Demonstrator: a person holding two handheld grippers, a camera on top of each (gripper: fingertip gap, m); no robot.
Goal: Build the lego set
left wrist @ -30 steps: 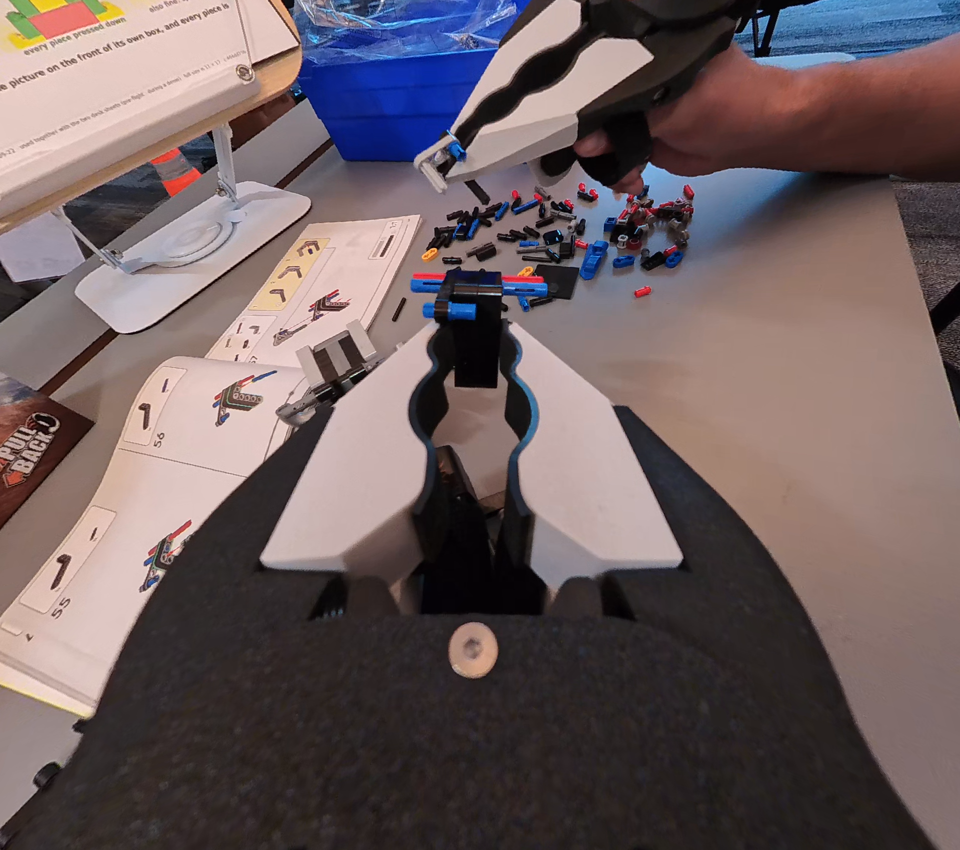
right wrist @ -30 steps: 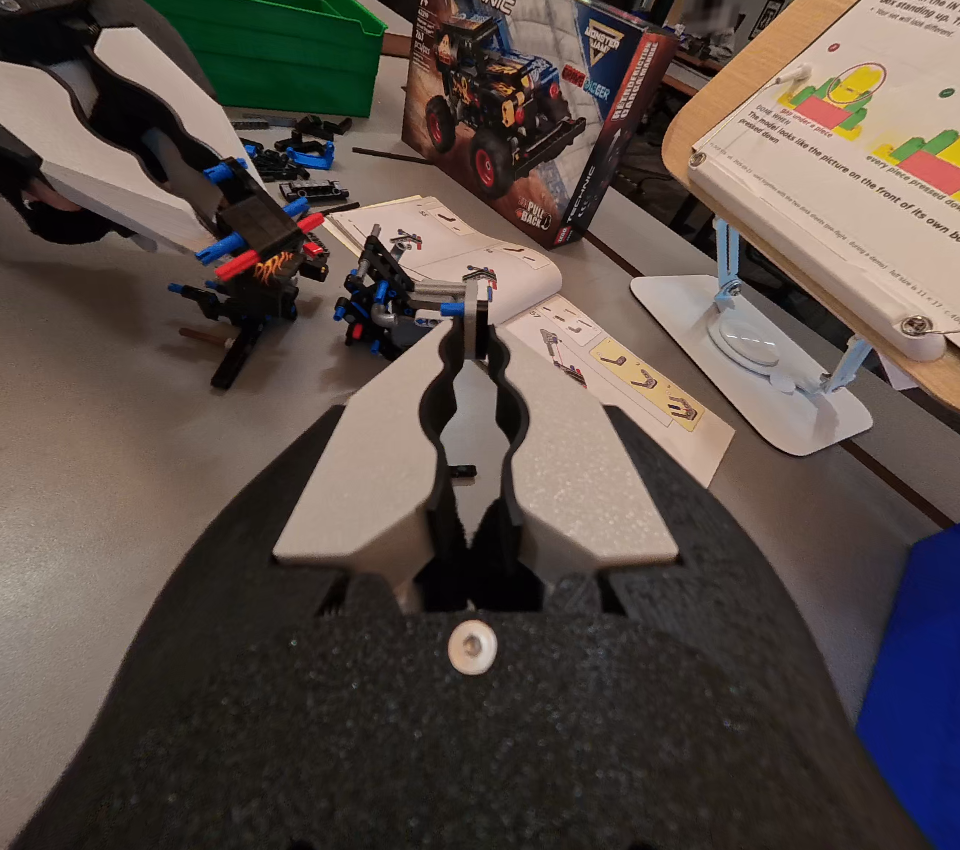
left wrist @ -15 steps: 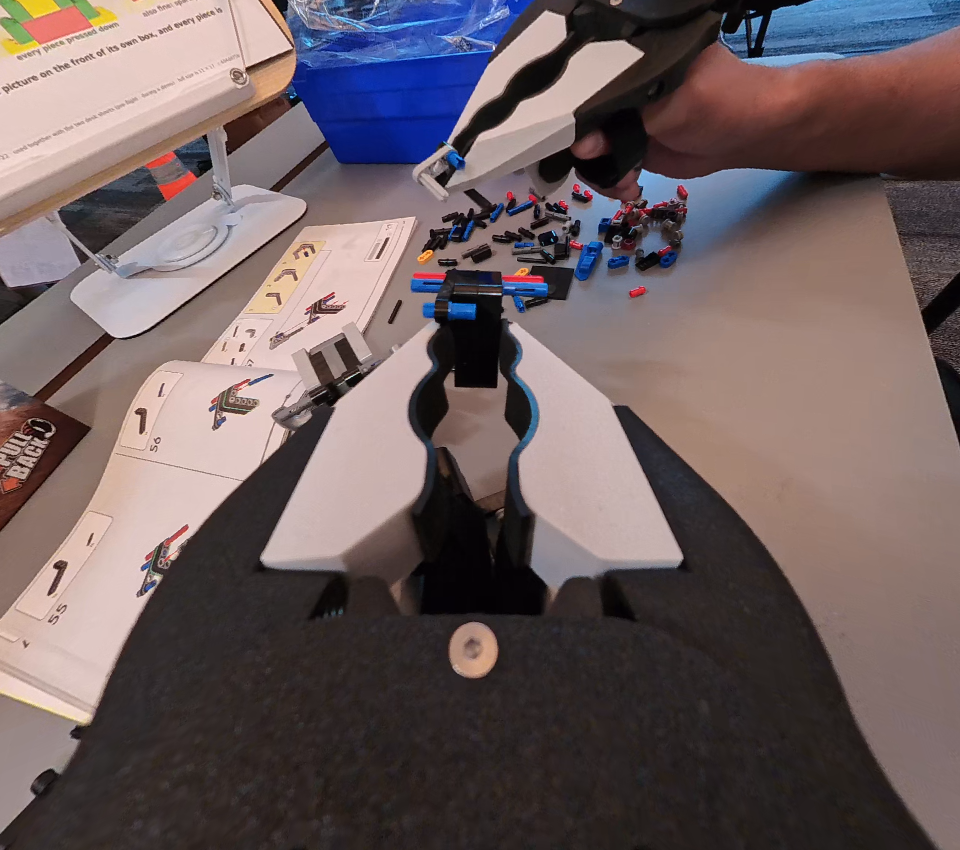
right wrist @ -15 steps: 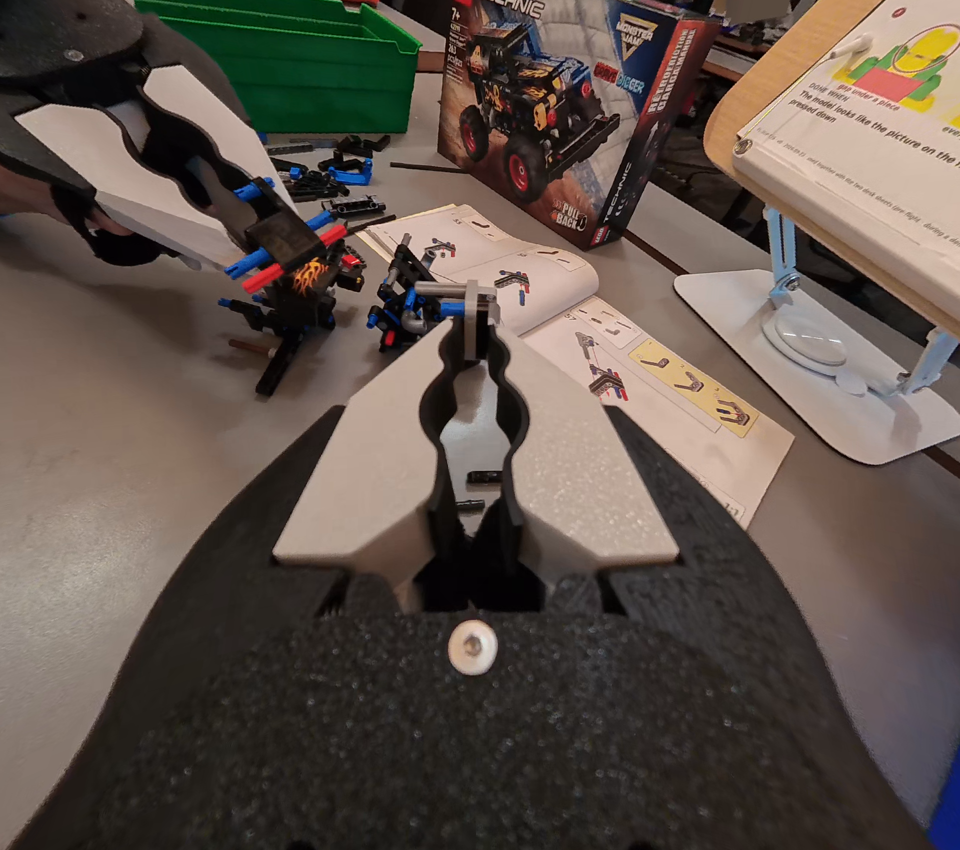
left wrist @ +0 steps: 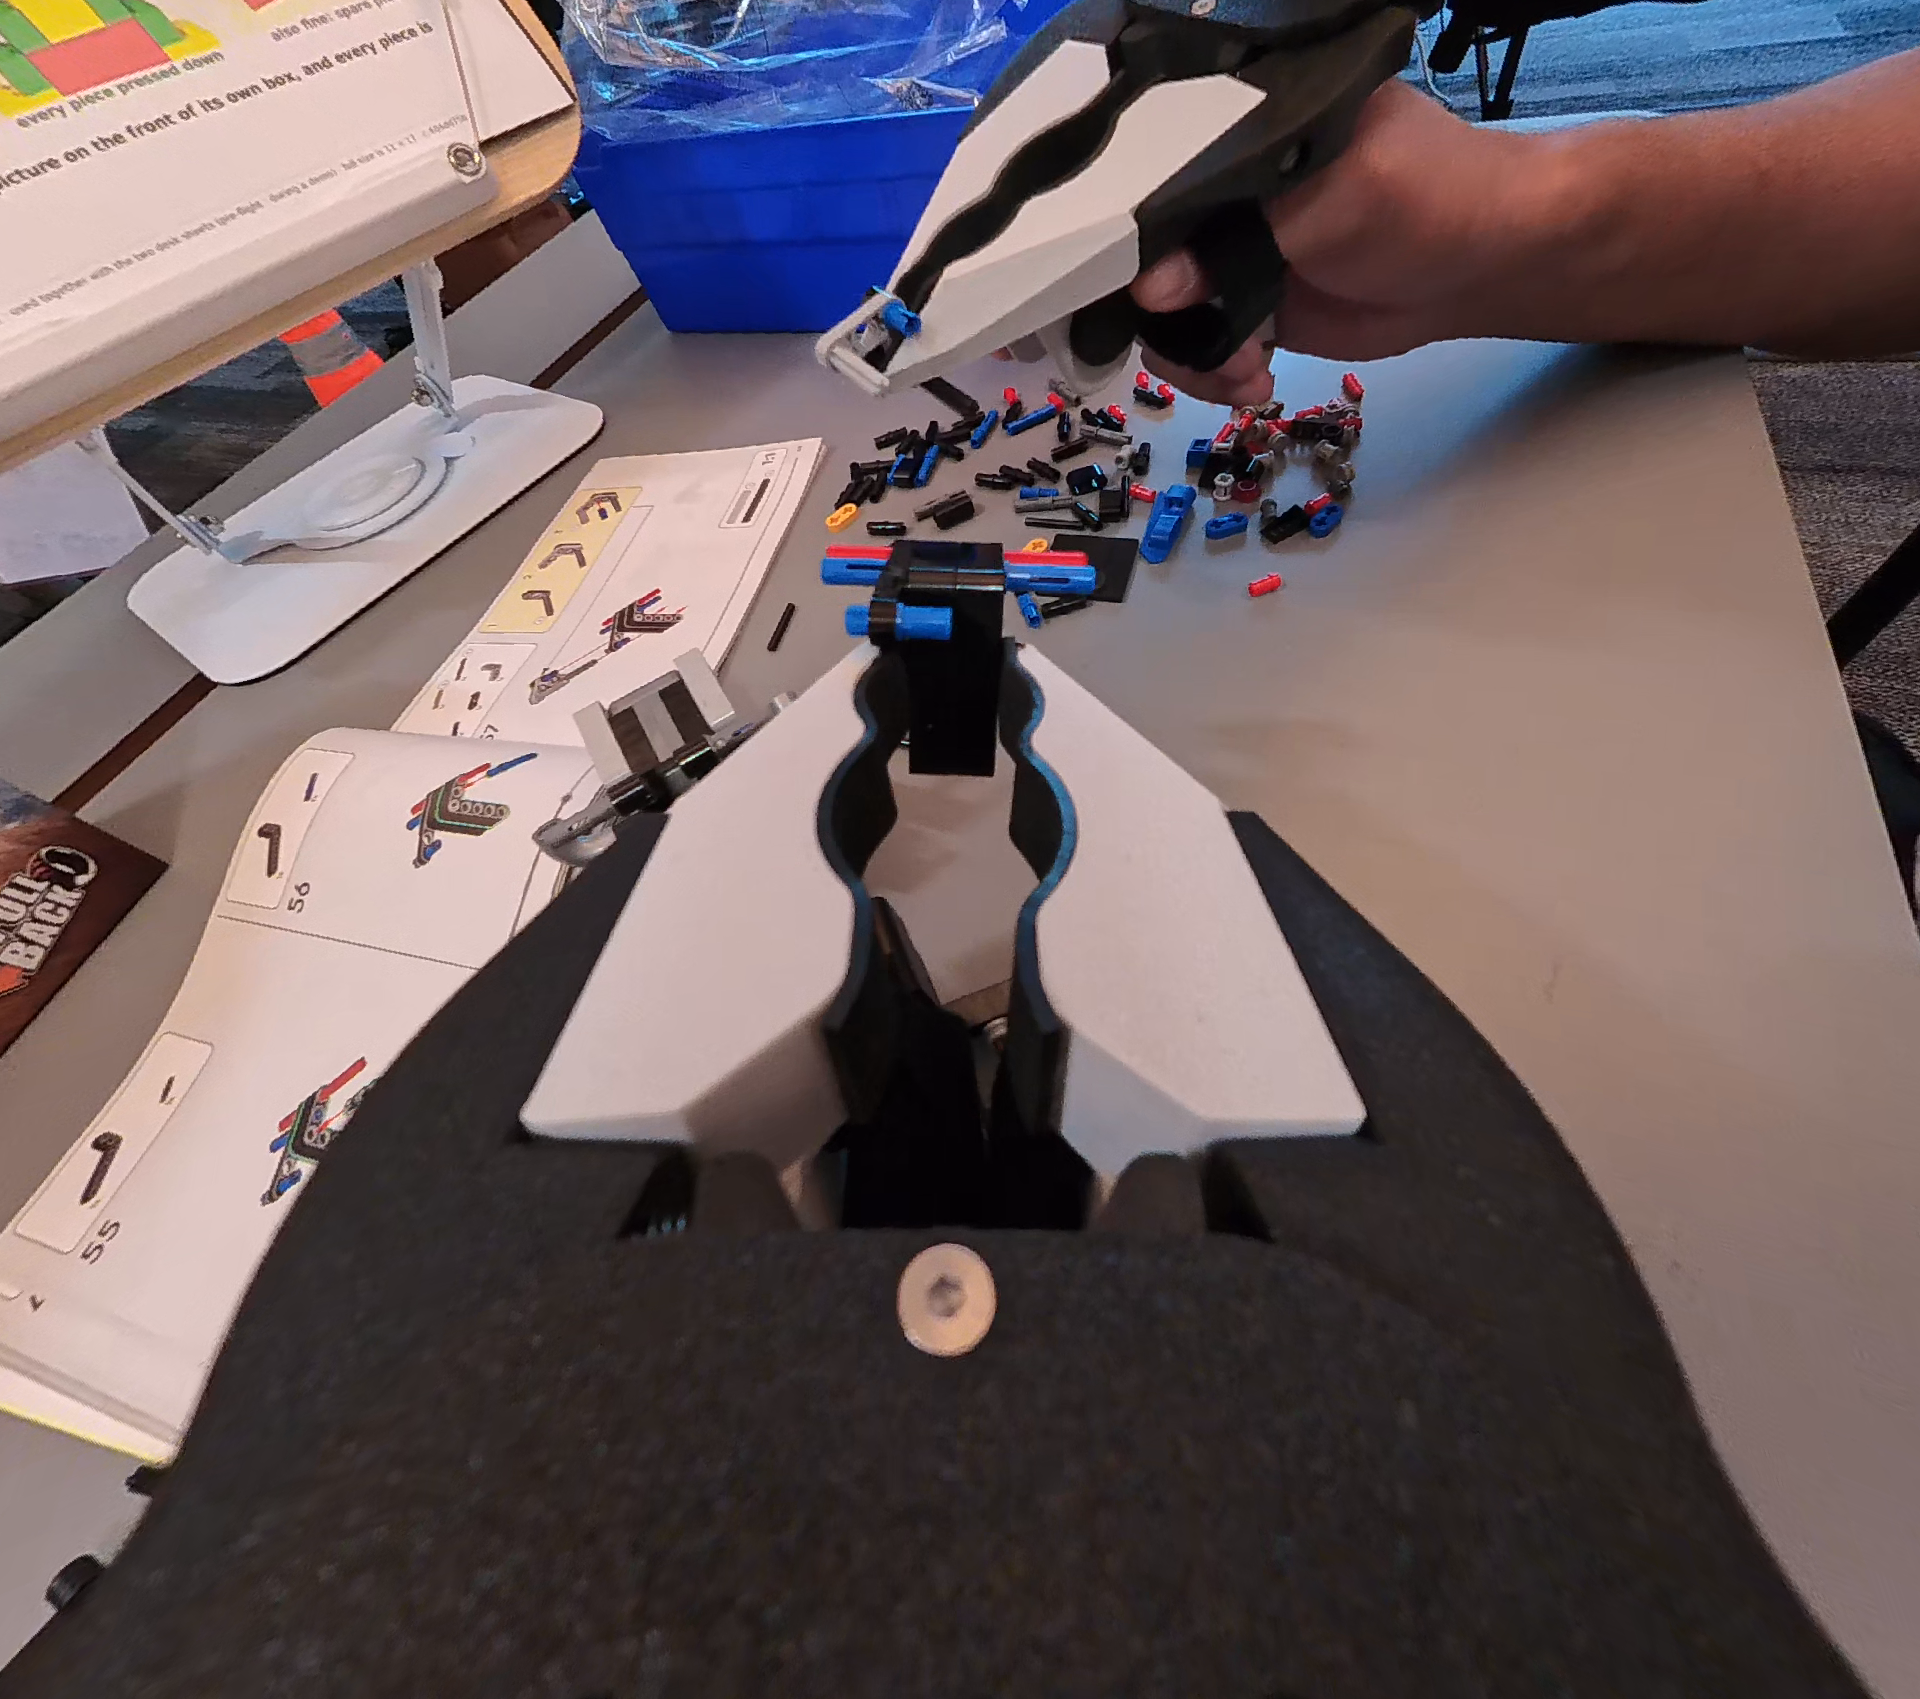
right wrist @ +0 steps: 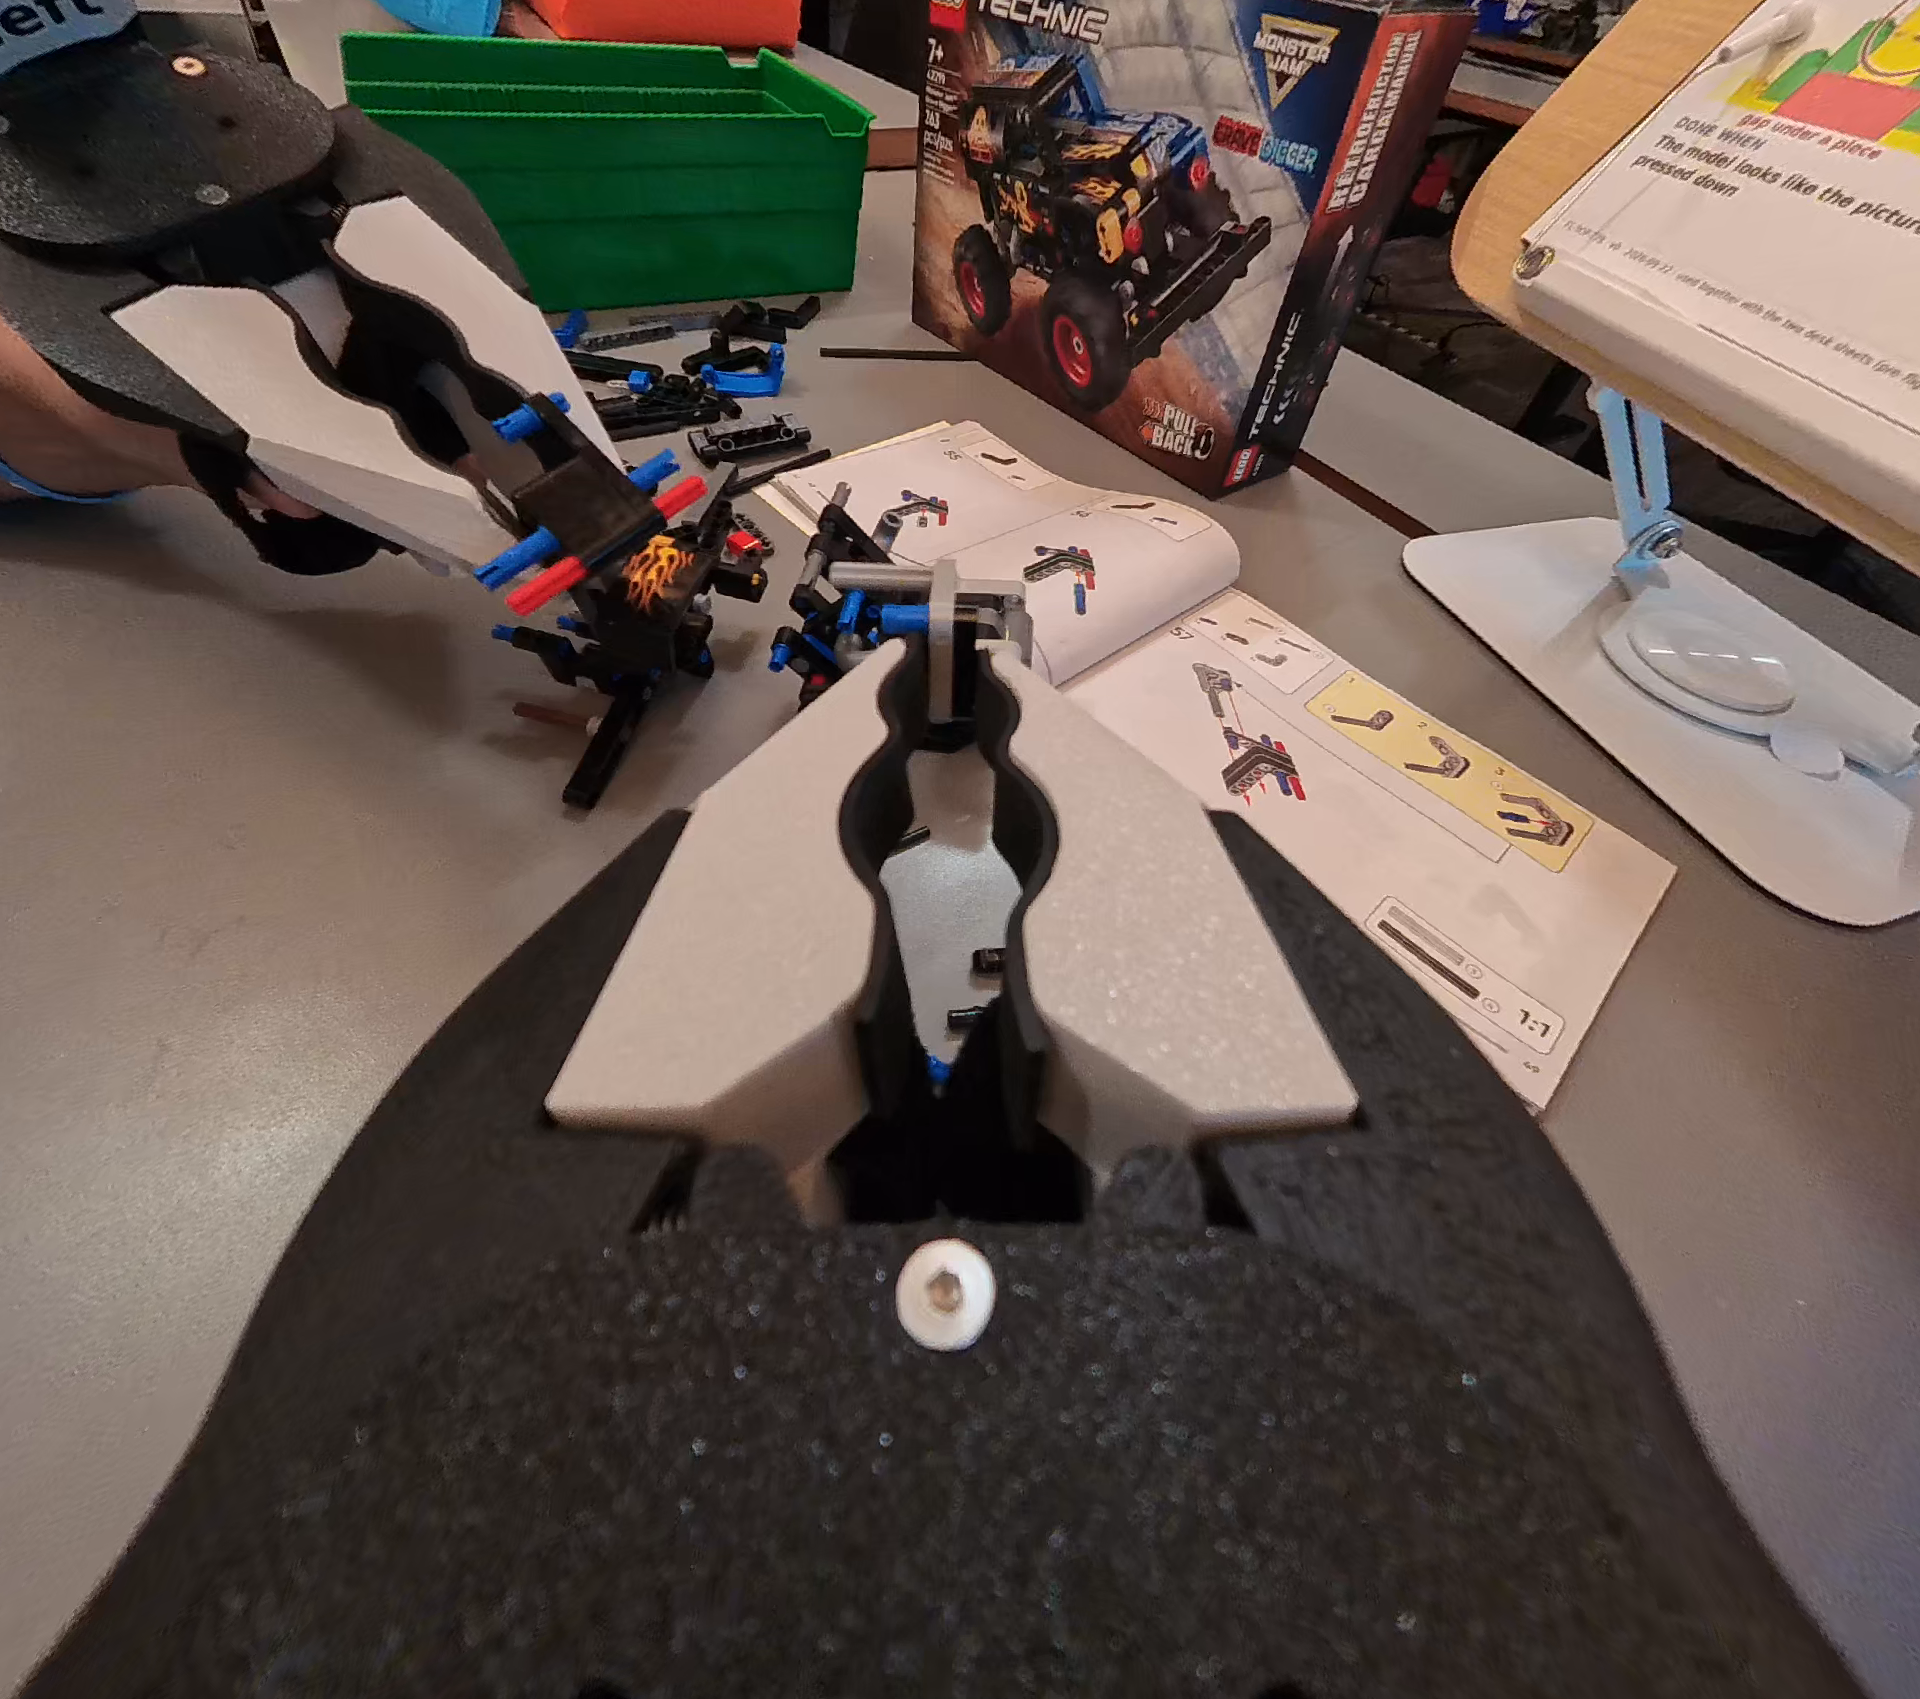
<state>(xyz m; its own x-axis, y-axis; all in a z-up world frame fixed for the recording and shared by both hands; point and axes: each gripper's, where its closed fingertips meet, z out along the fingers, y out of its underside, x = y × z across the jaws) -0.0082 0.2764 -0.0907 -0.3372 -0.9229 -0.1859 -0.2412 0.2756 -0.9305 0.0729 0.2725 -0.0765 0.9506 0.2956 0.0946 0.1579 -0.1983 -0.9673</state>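
My left gripper (left wrist: 943, 662) is shut on a black Lego sub-assembly (left wrist: 940, 600) with blue and red pins. In the right wrist view the left gripper (right wrist: 540, 496) holds that assembly (right wrist: 634, 569), which bears a flame sticker, low over the grey table (right wrist: 260, 870). My right gripper (right wrist: 948, 657) is shut on a small grey piece (right wrist: 943, 610) with a blue pin. In the left wrist view the right gripper (left wrist: 868, 345) hovers above the table, behind and left of the held assembly. A second black-and-blue sub-assembly (right wrist: 831, 610) lies by the booklet.
A pile of loose small parts (left wrist: 1091, 475) lies at mid table. The open instruction booklet (left wrist: 343, 870) lies left. A blue bin (left wrist: 779, 215), a green bin (right wrist: 623, 195), the set's box (right wrist: 1143, 215) and a sheet stand (left wrist: 343, 527) ring the work area. The gap from one gripper's tips to the other's is roughly 9 centimetres.
My right gripper has lifted and drawn back a little with its grey piece. My left gripper has kept the black assembly nearly still.
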